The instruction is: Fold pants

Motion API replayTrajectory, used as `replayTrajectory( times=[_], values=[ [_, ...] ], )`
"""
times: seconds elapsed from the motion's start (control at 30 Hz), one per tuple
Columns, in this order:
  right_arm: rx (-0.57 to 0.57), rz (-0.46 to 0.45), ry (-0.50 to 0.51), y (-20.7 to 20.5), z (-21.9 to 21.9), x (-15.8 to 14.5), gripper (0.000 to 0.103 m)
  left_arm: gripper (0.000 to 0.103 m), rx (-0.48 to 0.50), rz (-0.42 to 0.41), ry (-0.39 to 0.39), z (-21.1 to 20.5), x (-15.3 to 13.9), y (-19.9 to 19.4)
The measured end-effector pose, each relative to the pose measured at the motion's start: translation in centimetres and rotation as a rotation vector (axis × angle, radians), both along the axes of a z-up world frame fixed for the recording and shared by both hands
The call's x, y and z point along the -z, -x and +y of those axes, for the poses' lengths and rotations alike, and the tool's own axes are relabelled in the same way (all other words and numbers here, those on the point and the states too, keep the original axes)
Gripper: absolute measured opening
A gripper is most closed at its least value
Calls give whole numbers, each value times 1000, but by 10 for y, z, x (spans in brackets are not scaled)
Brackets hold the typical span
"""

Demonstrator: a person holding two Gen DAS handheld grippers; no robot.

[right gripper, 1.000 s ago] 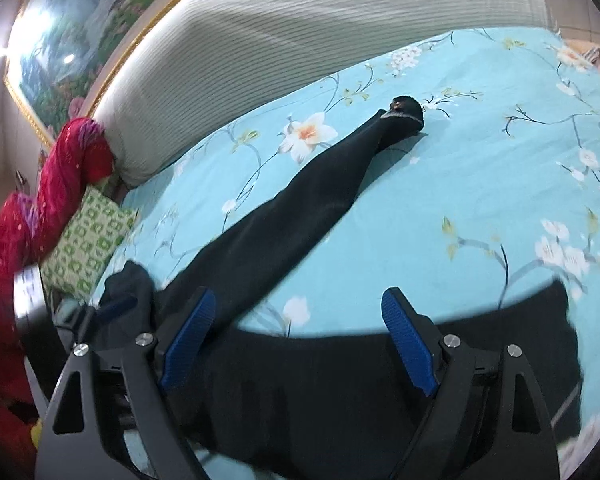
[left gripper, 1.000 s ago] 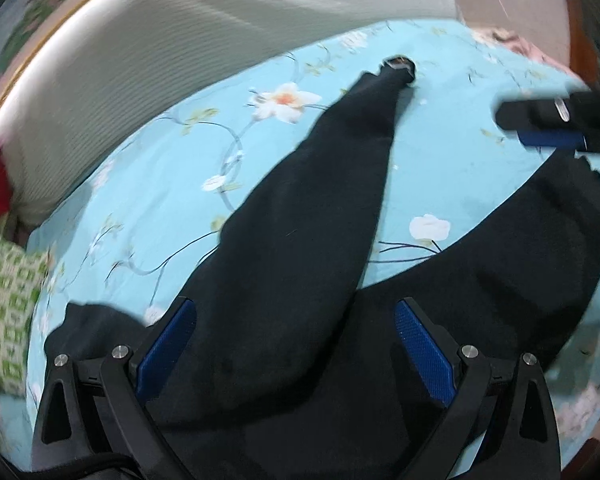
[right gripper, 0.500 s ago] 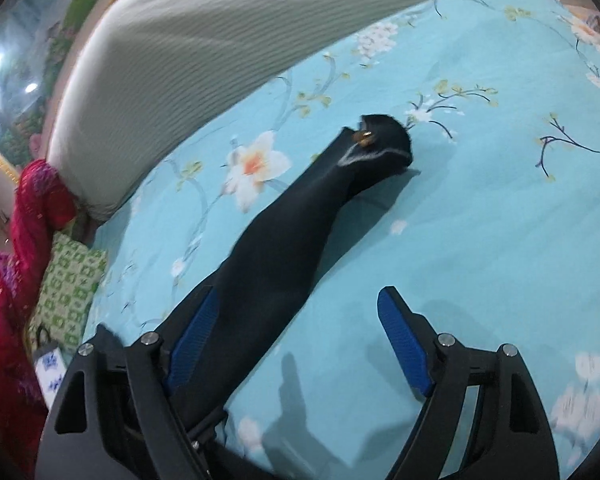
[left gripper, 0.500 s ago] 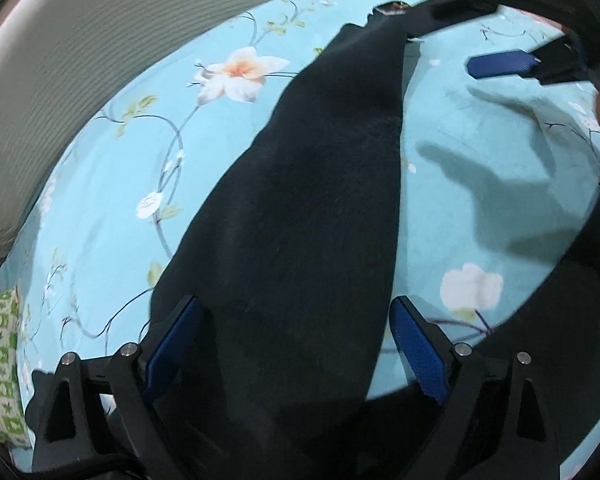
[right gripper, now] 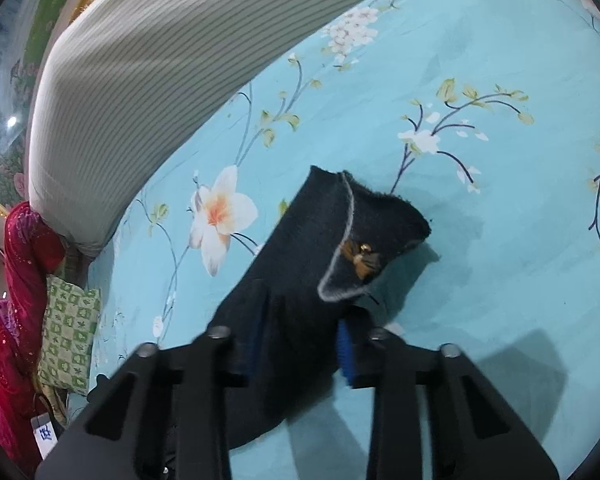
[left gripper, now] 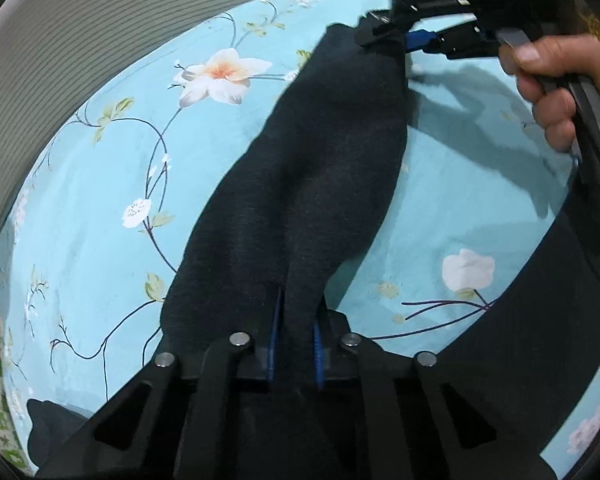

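Dark pants lie spread on a flowered blue bedsheet (left gripper: pixel 100 184). One leg (left gripper: pixel 320 160) runs away from me to its cuff (right gripper: pixel 364 216), which has a grey edge and a small brown tag. My left gripper (left gripper: pixel 296 344) is shut on a pinched ridge of this leg near its upper end. My right gripper (right gripper: pixel 300 348) is closing its jaws just below the cuff, with bunched fabric filling the gap between the blue pads (right gripper: pixel 345 354). In the left wrist view the right gripper (left gripper: pixel 404 40) shows at the leg's far end, held by a hand (left gripper: pixel 552 80). The other leg (left gripper: pixel 540 320) lies to the right.
A striped grey-white bolster (right gripper: pixel 160 60) borders the far side of the bed. A green patterned pillow (right gripper: pixel 68 332) and red cloth (right gripper: pixel 16 280) sit at the left end. A framed picture (right gripper: pixel 4 80) hangs behind.
Both grippers moved along the leg toward the cuff and sank onto it. Both went from wide open to closed, the left pinching a fold, the right gathering fabric near the cuff.
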State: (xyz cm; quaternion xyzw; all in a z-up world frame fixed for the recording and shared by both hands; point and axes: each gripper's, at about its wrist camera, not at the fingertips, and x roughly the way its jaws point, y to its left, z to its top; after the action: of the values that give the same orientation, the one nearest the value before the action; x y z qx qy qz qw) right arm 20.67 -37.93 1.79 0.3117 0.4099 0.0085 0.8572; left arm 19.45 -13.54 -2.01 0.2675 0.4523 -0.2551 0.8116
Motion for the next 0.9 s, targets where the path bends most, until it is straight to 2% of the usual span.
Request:
replayTrajectory(
  times=[0.03, 0.13, 0.37, 0.6, 0.9],
  values=[
    [-2, -8, -4, 0, 1, -2, 19, 9, -3, -2, 12, 2, -3, 1],
    [-4, -38, -31, 10, 3, -15, 13, 7, 1, -26, 45, 8, -20, 10],
    [-11, -117, -34, 66, 9, -52, 10, 7, 35, -62, 117, 24, -52, 45],
    [36, -166, -51, 153, 8, -69, 10, 7, 70, -67, 172, 34, -61, 92],
    [100, -195, -42, 226, 15, -72, 10, 7, 118, -63, 193, 38, -58, 141]
  ],
)
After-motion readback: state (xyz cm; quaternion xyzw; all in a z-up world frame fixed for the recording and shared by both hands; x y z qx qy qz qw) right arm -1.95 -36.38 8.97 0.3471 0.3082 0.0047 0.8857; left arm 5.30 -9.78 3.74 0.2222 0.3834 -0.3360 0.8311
